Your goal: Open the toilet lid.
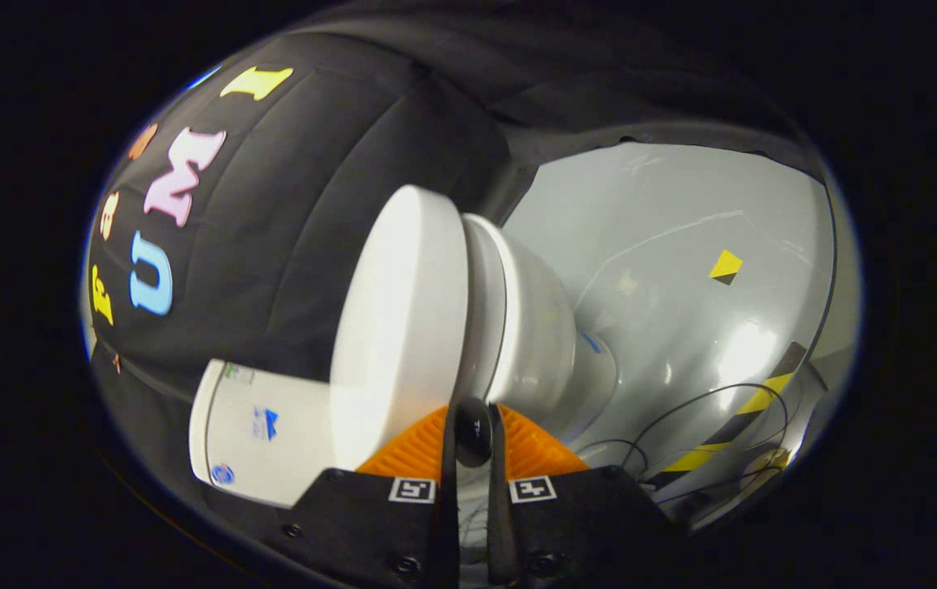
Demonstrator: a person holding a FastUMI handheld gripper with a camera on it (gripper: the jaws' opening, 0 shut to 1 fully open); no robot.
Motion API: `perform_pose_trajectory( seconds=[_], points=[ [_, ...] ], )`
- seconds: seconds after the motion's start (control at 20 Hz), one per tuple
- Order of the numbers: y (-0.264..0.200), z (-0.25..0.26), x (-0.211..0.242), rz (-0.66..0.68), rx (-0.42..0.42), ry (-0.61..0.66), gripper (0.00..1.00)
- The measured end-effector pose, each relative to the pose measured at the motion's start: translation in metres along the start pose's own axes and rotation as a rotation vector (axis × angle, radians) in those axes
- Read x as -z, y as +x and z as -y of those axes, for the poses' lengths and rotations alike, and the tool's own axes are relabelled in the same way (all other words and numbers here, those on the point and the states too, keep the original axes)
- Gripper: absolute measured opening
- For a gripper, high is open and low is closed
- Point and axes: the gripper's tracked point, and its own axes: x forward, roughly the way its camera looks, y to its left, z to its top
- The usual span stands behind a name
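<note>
The gripper has its fingers nearly closed at the toilet lid's front edge; whether they pinch it is unclear, so it could slip off and drop.

Glossy smooth ceramic-looking toilet lid, matt creased cloth wall, shiny smooth floor.

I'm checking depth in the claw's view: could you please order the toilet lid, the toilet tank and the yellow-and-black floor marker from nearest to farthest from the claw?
1. Toilet lid: just ahead of the claw, whose fingers sit nearly together at its edge.
2. Toilet tank: beyond the lid, against the booth wall.
3. Yellow-and-black floor marker: far out on the grey floor, past the bowl.
</note>
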Motion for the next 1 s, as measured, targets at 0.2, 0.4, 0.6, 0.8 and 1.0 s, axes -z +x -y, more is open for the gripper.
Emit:
perform_pose_trajectory(
  seconds=[0.2, 0.4, 0.6, 0.8, 1.0],
  points=[
    [-0.005, -0.005, -0.003, 0.02, -0.02, -0.027, 0.05],
    [-0.017, -0.012, -0.005, 0.032, 0.013, -0.09, 0.05],
    [-0.032, -0.045, -0.014, 0.076, 0.02, -0.209, 0.05],
    [-0.054, -0.088, -0.019, 0.124, 0.023, -0.34, 0.05],
    [-0.078, -0.146, -0.015, 0.188, 0.017, -0.548, 0.05]
  ],
)
